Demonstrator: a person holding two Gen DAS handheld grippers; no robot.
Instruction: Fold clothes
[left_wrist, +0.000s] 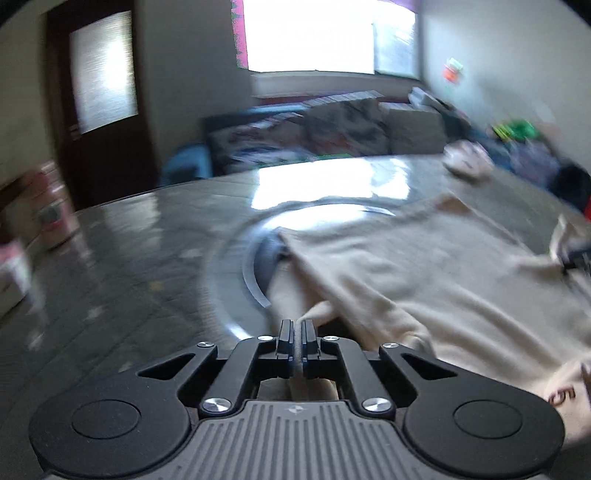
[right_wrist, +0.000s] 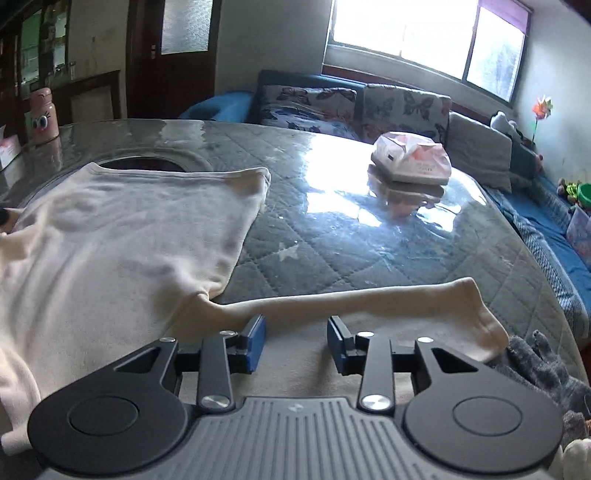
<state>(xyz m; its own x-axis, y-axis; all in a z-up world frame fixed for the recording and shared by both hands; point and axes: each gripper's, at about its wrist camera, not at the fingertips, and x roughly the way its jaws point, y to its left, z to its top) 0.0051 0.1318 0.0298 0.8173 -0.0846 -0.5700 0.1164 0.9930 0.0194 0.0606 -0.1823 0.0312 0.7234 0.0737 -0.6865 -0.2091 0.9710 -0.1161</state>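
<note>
Blurring cream sweater (left_wrist: 424, 280), edges cropped

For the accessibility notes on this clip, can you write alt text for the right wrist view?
The right gripper hovers open over the outstretched sleeve of a cream top spread on a glass-covered quilted table. A pink tissue pack sits further back, with a sofa under a bright window behind.

The left gripper (left_wrist: 296, 325) and right gripper (right_wrist: 296, 325) are black, with round knobs, shiny silver screws and a grey ribbed back; the right one has blue pads (right_wrist: 257, 341).
</note>
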